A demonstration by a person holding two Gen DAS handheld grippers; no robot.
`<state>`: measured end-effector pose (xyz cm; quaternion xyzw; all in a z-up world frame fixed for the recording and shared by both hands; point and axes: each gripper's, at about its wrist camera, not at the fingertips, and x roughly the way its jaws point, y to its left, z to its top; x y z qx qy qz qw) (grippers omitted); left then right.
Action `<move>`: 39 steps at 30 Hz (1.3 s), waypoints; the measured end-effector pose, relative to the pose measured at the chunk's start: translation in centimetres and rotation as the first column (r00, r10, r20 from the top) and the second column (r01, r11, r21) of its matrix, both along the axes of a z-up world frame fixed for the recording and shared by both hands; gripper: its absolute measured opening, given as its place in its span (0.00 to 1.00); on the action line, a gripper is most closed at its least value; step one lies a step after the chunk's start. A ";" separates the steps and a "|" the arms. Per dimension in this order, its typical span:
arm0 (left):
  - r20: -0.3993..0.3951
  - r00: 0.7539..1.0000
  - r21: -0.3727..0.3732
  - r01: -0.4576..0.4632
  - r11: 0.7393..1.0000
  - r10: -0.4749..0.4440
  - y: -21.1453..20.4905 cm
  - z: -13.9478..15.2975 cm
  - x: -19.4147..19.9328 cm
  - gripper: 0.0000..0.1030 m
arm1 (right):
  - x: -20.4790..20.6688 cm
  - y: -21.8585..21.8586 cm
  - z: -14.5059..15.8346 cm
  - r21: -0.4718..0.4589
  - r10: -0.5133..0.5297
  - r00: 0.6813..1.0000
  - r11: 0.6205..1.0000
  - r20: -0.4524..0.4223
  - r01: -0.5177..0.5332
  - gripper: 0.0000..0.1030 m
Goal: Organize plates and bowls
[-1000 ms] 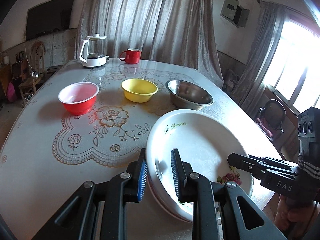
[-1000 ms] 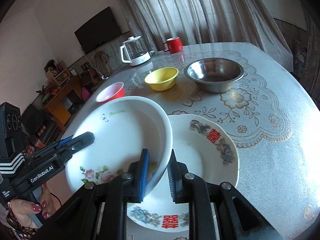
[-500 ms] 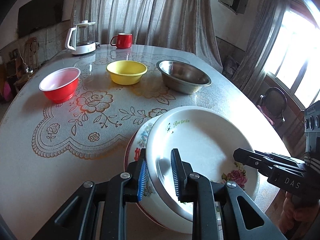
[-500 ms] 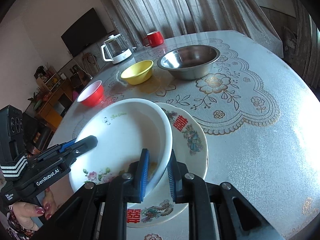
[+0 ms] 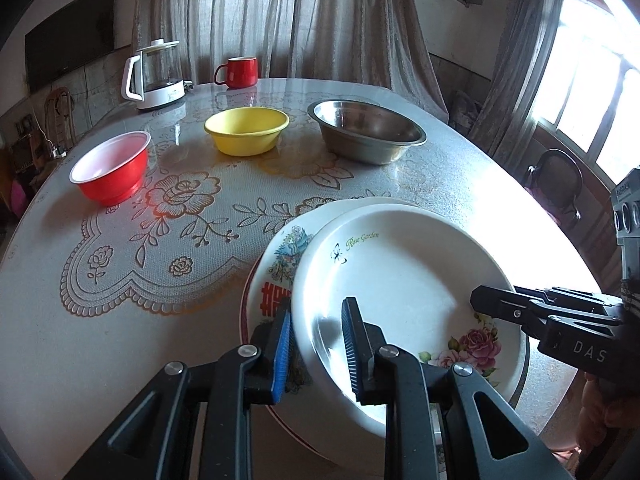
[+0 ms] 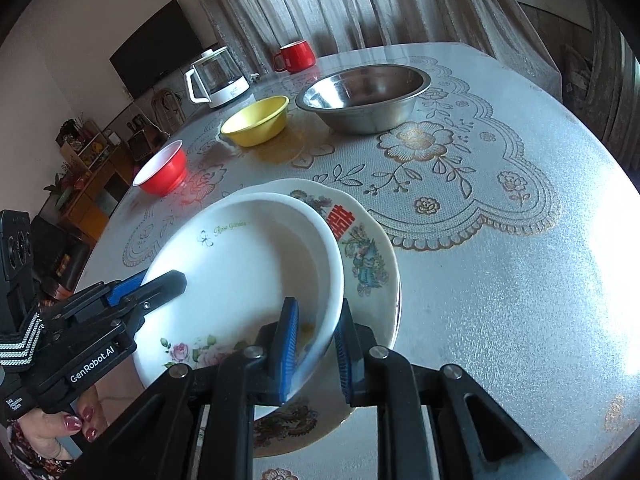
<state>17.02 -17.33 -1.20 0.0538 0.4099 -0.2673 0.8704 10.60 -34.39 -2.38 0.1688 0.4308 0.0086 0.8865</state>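
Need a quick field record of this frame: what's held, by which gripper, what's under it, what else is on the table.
held: white rose plate, deep, printed "Rose Garden"
left gripper: shut on the plate's rim
right gripper: shut on the opposite rim
under it: patterned plate on the table; contact between the two cannot be told
bowls, in a row beyond: red bowl, yellow bowl, steel bowl
far edge: glass kettle, red mug
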 end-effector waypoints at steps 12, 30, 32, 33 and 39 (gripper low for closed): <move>0.026 1.000 0.012 0.000 1.000 0.000 0.0 0.0 -0.1 0.30 | 0.3 0.3 0.1 -0.023 -0.005 1.000 1.000 -0.024 0.004 0.19; 0.057 0.998 -0.017 0.006 1.000 -0.005 1.1 0.5 -1.4 0.50 | -0.3 0.4 0.8 -0.058 -0.037 0.999 0.998 -0.009 0.036 0.25; 0.059 0.998 -0.011 -0.003 1.000 0.004 1.1 0.6 -1.5 0.59 | -0.3 0.4 0.7 -0.060 -0.035 0.999 0.998 -0.014 0.034 0.25; 0.057 0.998 -0.012 -0.008 1.000 0.008 1.2 0.6 -1.5 0.63 | -0.4 0.4 0.7 -0.063 -0.033 0.999 0.997 -0.014 0.032 0.25; 0.038 0.999 -0.025 -0.031 0.999 0.032 2.1 0.6 -1.4 0.65 | -0.6 0.7 0.8 -0.077 -0.027 0.999 0.997 -0.020 0.026 0.25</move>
